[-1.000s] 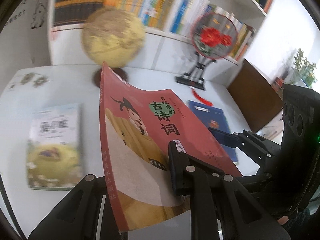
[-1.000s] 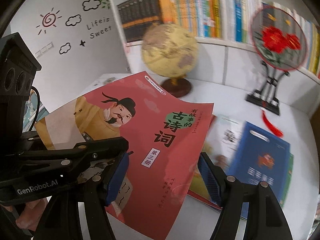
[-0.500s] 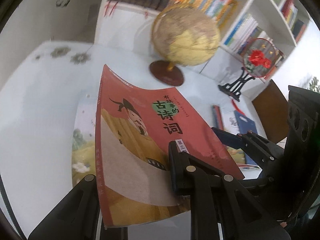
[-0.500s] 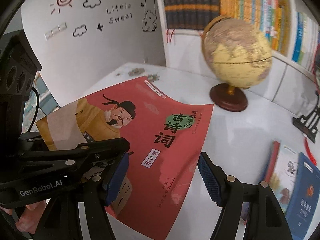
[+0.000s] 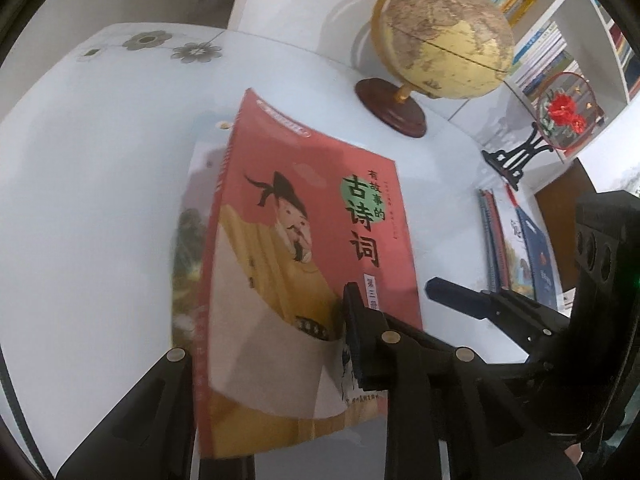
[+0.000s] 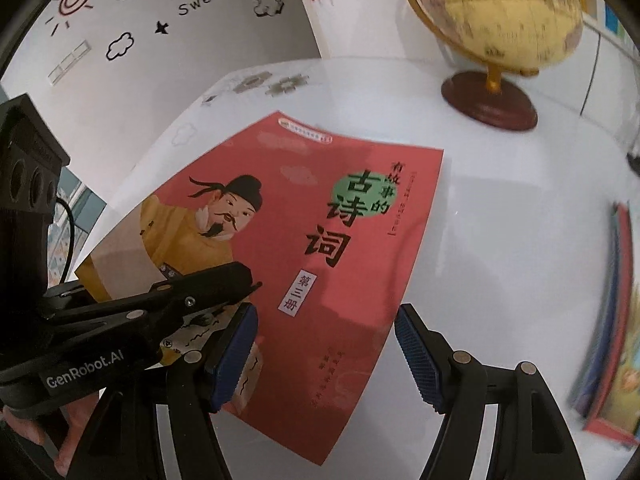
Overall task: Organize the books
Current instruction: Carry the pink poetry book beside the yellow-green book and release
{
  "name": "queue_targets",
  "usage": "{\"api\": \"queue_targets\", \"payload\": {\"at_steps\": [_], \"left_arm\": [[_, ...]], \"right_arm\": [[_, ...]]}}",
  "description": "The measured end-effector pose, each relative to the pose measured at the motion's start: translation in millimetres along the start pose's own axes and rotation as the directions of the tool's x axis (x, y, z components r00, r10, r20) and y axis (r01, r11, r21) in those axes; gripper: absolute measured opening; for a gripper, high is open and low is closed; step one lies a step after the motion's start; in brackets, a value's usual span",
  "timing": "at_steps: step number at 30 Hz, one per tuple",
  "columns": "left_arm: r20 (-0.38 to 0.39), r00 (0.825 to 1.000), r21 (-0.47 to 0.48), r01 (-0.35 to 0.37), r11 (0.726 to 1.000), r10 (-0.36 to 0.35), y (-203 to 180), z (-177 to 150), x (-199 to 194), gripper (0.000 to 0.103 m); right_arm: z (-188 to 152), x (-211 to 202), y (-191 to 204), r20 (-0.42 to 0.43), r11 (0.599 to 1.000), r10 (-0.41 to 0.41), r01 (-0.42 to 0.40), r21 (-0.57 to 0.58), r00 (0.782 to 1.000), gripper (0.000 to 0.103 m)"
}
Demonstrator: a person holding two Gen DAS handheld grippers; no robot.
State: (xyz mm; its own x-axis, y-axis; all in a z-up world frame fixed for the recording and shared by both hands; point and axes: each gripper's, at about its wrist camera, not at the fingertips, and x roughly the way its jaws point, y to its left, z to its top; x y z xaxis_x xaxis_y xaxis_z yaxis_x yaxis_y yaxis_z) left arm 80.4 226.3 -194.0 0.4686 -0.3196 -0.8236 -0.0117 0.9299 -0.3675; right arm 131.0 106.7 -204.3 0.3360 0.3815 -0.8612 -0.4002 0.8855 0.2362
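Note:
A thin red book [image 5: 304, 248] with a yellow-robed figure on its cover is clamped at its near edge by my left gripper [image 5: 280, 356], which is shut on it and holds it just above a green-and-white book [image 5: 188, 236] lying on the white table. The red book also shows in the right wrist view [image 6: 296, 240]. My right gripper [image 6: 324, 344] is open and empty; the red book's near right corner lies between its blue pads [image 6: 416, 356], untouched. The left gripper shows at the left of the right wrist view [image 6: 224, 280].
A globe [image 5: 444, 36] on a dark round base stands at the back of the white table [image 5: 80, 200]. A red fan on a black stand [image 5: 560, 116] is at the far right. Several books [image 5: 520, 244] lie at the right. Bookshelves line the back wall.
Both grippers have swung left across the table with the red book. The red book now sits lower, over the green-and-white book, and the blue books have slid to the right edge.

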Motion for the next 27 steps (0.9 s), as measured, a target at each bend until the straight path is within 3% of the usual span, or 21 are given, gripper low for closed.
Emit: {"api": "queue_targets", "payload": {"at_steps": [5,9,12,21,25,27], "left_arm": [[0.003,0.999,-0.034,-0.047,0.998,0.047,8.9,-5.1,-5.7,0.029],[-0.011,0.993,-0.006,-0.115,0.993,0.115,6.5,-12.2,-11.5,0.031],[-0.019,0.992,0.008,-0.125,0.992,0.126,-0.7,-22.6,-20.2,0.031],[0.021,0.978,0.181,-0.208,0.961,0.208,-55.0,-30.8,-32.6,0.031],[-0.035,0.982,0.094,-0.184,0.978,0.188,-28.8,-26.0,-20.0,0.031],[-0.027,0.985,0.055,-0.171,0.984,0.172,-16.2,-22.6,-22.4,0.031]], "right_arm": [[-2.3,3.6,2.0,-0.003,0.998,-0.057,0.057,-0.008,0.998,0.070],[-4.8,-7.1,-1.8,0.014,0.997,-0.073,0.072,0.024,0.997,0.070],[-8.0,-22.8,-9.2,0.025,0.993,-0.106,0.104,0.061,0.994,0.070],[-20.9,-82.2,-36.9,0.088,0.966,-0.212,0.195,0.172,0.973,0.070],[-25.3,-87.6,-42.3,0.079,0.960,-0.220,0.202,0.193,0.972,0.070],[-31.6,-82.7,-42.1,0.058,0.964,-0.197,0.182,0.194,0.979,0.070]]}}
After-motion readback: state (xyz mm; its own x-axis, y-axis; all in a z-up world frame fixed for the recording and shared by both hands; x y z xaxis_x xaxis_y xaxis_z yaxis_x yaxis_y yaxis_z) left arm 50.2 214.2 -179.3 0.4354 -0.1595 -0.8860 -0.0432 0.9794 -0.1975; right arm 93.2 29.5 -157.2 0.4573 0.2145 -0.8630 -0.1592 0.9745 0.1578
